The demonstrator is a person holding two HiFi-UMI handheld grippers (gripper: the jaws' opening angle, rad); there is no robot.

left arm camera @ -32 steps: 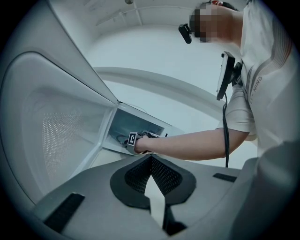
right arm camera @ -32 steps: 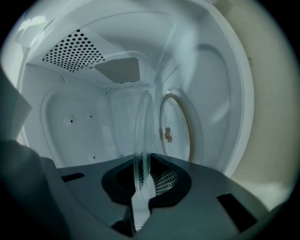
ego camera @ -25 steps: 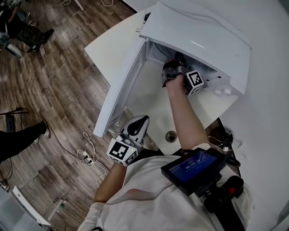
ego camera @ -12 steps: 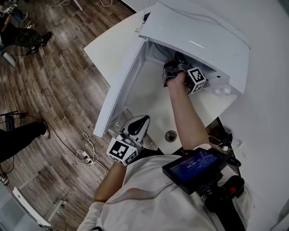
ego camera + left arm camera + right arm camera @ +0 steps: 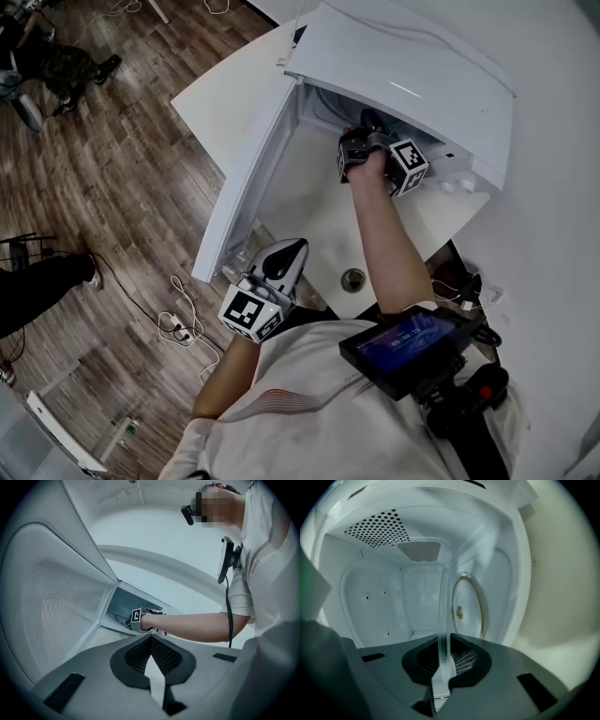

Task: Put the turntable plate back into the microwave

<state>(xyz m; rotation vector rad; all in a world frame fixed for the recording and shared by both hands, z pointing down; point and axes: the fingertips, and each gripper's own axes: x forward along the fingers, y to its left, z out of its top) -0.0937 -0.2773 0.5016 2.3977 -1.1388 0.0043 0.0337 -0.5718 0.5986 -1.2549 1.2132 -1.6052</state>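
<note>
Right gripper (image 5: 445,641) jaws are clamped on the rim of the glass turntable plate (image 5: 442,616). The plate is held edge-on to that gripper's camera, inside the cavity of the microwave (image 5: 412,84). It appears to be apart from the roller ring (image 5: 478,597) and is judged not yet seated. Left gripper (image 5: 151,638) is kept outside, at about 7 o'clock from the microwave in the head view, its jaws pressed together on nothing.

Smooth glass is being carried by a single pinch at its edge, so the plate could swivel or slide out. It could then be knocked against a cavity wall and chipped.

In the right gripper view, the ring and the drive hub (image 5: 459,612) lie at about 3 o'clock from the plate. If the plate were released before being centred over that hub, it would probably be left tilted on the ring. The ring could also be pushed off its track. Because the glass is clear, its far edge is hard to judge. The open door (image 5: 246,178) could also be nudged by the forearm.
</note>
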